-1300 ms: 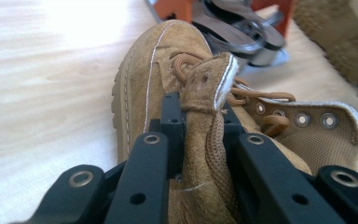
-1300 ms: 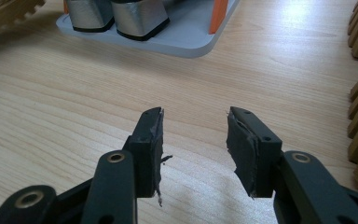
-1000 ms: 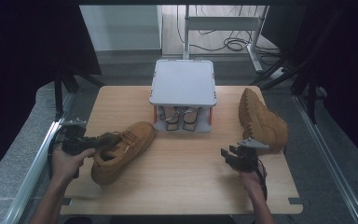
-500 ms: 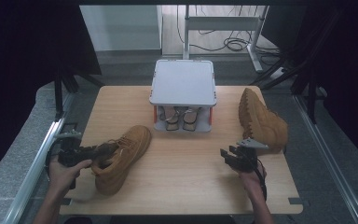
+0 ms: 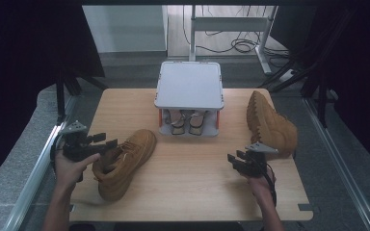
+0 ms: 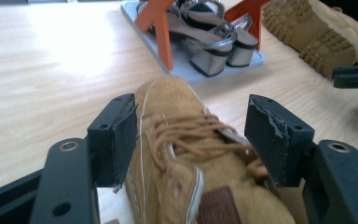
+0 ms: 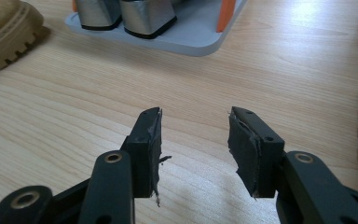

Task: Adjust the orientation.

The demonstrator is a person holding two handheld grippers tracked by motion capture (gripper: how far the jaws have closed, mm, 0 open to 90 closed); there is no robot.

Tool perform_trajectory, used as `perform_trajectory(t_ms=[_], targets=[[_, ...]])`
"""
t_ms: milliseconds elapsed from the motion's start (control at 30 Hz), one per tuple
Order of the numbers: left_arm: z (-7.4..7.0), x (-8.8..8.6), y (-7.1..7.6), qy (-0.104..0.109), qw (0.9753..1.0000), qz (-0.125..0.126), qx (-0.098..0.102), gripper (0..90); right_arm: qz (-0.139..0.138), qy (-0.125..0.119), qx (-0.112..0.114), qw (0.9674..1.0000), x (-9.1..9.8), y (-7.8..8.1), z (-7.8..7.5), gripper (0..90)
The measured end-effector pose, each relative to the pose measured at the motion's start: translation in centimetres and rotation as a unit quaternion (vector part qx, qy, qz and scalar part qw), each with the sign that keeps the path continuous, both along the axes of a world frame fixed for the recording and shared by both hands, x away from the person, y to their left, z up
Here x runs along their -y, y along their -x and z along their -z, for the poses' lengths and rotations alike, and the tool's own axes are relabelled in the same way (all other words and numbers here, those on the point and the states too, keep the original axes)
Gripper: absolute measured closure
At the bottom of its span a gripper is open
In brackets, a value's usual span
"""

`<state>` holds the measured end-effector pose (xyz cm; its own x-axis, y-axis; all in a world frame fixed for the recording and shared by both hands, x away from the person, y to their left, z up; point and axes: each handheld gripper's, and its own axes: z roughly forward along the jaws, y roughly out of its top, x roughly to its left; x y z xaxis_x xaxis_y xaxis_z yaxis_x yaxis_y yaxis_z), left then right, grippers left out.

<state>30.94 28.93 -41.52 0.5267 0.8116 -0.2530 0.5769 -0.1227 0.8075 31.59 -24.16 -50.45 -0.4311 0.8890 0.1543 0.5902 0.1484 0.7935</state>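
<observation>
A tan boot (image 5: pixel 123 161) stands on the wooden desk (image 5: pixel 197 183), near the left front corner, with its toe pointing toward the middle. The left hand-held gripper (image 5: pixel 107 143) is at the boot's top, by the laces. Its jaws have just been opening, and now they stand wide on each side of the boot. In the left gripper view, the boot (image 6: pixel 186 163) sits between the two black pads with a gap on the right side, so the boot is let go.

The right hand-held gripper (image 5: pixel 238 161) is over bare wood near the right front of the desk. Its jaws are apart and hold nothing.

Just beside it, a second tan boot (image 5: pixel 272 126) lies on its side, its bumpy sole showing. At the back of the desk stands a grey shoe rack (image 5: pixel 189 86) with orange legs, and a pair of silver heeled sandals (image 5: pixel 187 121) sits under its top.
</observation>
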Motion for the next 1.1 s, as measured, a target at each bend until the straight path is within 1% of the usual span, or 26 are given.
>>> perform_trajectory(t_ms=[100, 133, 233, 300, 367, 433, 500, 567, 633, 700, 833, 1000, 1100], targets=[[-0.1, 0.2, -0.3, 0.001, 1.0000, 0.004, 0.005, 35.1, -0.020, -0.002, 0.010, 0.9997, 0.0, 0.0, -0.1, 54.8], [-0.1, 0.3, -0.4, -0.003, 1.0000, 0.005, 0.006, 35.2, -0.028, -0.002, 0.015, 0.9995, 0.0, 0.0, -0.1, 55.5], [0.0, 0.4, -0.7, -0.002, 0.9999, 0.015, 0.007, 34.6, -0.038, 0.000, 0.025, 0.9989, 0.0, 0.1, -0.3, 59.4], [0.0, 0.4, -0.7, 0.000, 0.9998, 0.019, 0.012, 34.5, -0.041, -0.003, 0.027, 0.9988, 0.2, 0.1, -0.4, 64.2], [0.1, 0.4, -0.8, -0.003, 0.9997, 0.023, 0.012, 34.5, -0.038, 0.004, 0.026, 0.9989, 0.3, 0.0, -0.5, 71.6], [0.1, 0.4, -0.9, -0.010, 0.9996, 0.024, 0.010, 34.4, -0.035, 0.010, 0.027, 0.9990, 0.4, -0.2, -0.6, 78.2], [0.2, 0.3, -0.9, -0.005, 0.9996, 0.027, 0.010, 34.5, -0.032, 0.017, 0.029, 0.9989, 0.7, -0.2, -0.8, 83.9], [0.4, 0.3, -0.9, -0.003, 0.9996, 0.027, 0.006, 34.5, -0.030, 0.013, 0.032, 0.9990, 1.1, -0.3, -1.3, 89.0], [0.5, 0.1, -0.9, 0.001, 0.9997, 0.025, 0.003, 34.5, -0.028, 0.008, 0.033, 0.9991, 1.7, -0.5, -2.0, 89.5], [0.5, 0.0, -0.7, 0.001, 0.9998, 0.020, 0.004, 34.5, -0.024, 0.013, 0.037, 0.9989, 2.3, -0.7, -2.9, 89.6], [0.4, -0.4, -0.3, 0.003, 0.9999, 0.008, 0.006, 34.5, -0.018, 0.011, 0.043, 0.9989, 3.7, -1.3, -4.5, 89.6], [0.5, -0.5, 0.1, 0.000, 1.0000, 0.006, 0.007, 34.4, -0.011, 0.038, 0.044, 0.9982, 5.3, -2.6, -5.9, 89.6], [0.6, -0.6, 0.2, -0.002, 1.0000, 0.004, 0.005, 34.2, -0.009, 0.033, 0.046, 0.9983, 6.2, -3.4, -6.4, 89.7]])
